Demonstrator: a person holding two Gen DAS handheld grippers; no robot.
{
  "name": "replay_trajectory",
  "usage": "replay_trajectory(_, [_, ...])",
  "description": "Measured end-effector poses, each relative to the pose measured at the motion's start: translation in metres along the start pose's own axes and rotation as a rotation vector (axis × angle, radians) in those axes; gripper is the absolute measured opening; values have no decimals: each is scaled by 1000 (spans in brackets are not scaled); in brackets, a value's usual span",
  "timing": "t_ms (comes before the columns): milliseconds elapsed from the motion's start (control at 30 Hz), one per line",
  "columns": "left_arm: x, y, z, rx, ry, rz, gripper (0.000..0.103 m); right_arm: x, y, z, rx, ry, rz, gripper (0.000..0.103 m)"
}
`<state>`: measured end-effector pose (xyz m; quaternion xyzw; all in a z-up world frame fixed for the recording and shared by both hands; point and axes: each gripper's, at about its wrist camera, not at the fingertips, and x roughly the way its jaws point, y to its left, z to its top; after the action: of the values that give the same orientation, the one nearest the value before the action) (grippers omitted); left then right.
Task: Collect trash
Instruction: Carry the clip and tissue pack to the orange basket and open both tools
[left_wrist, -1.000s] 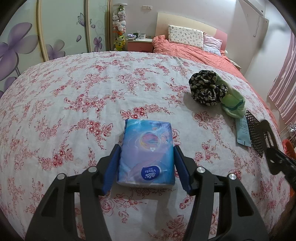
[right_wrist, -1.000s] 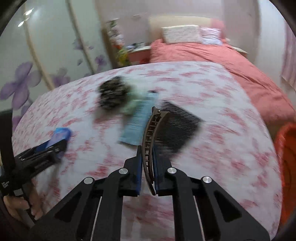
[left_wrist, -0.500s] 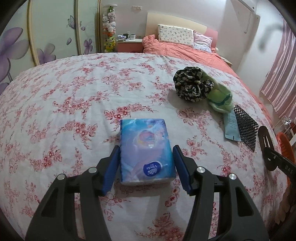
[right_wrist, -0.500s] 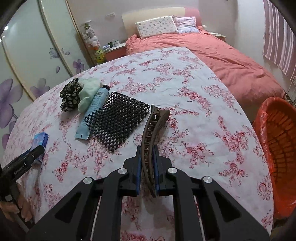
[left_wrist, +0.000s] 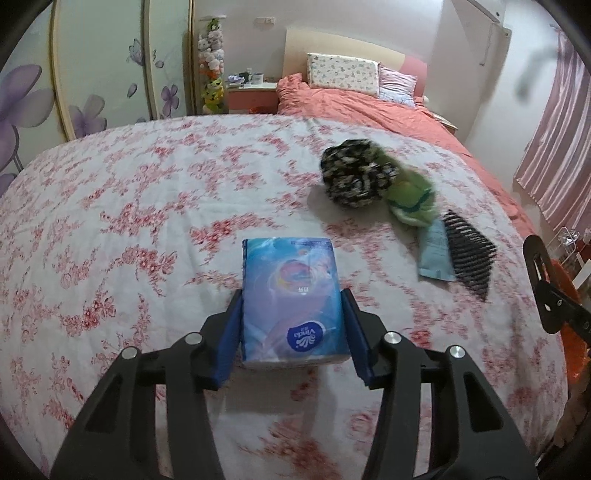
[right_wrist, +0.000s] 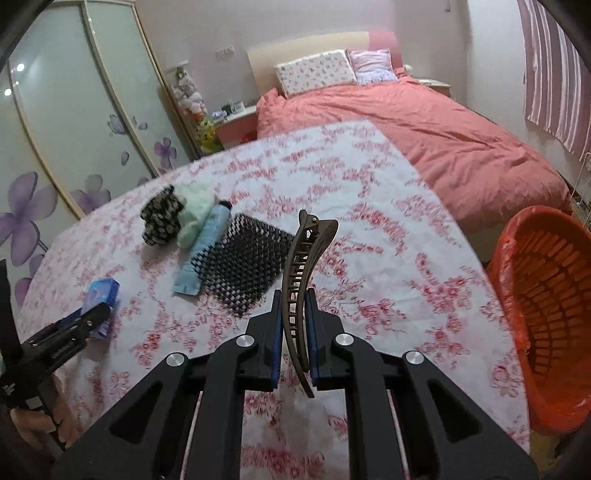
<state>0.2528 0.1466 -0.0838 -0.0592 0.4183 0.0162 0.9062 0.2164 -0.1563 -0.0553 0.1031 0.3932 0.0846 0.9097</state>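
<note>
A blue tissue pack (left_wrist: 290, 266) sits between the blue pads of my left gripper (left_wrist: 291, 297). The jaws are closing and both pads touch its sides, just above the floral tablecloth (left_wrist: 110, 221). The right wrist view shows the same pack (right_wrist: 103, 291) and my left gripper (right_wrist: 92, 317) at the far left. My right gripper (right_wrist: 293, 295) is shut on a brown hair clip (right_wrist: 301, 258), which stands upright over the cloth. An orange basket (right_wrist: 517, 258) stands off the table's right edge.
A black-and-white scrunchie (left_wrist: 354, 177), a green cloth (left_wrist: 410, 199), a light blue tube (left_wrist: 436, 254) and a black mesh mat (left_wrist: 469, 258) lie together on the cloth. A bed with a pink cover (right_wrist: 443, 140) is behind the table. A wardrobe (right_wrist: 74, 129) lines the left wall.
The left jaws have narrowed on the tissue pack, which has slid right across the cloth with them. The right gripper and clip have moved right, and the orange basket shows larger.
</note>
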Motion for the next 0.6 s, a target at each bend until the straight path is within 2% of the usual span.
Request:
replay_trajectory(300, [-41, -44, 4, 50, -57, -67, 50, -47, -13, 4, 18, -87, 11, 11])
replay_trajectory(600, [-80, -105, 7, 121, -113, -195, 50, -92, -36, 1, 39, -178, -8, 12])
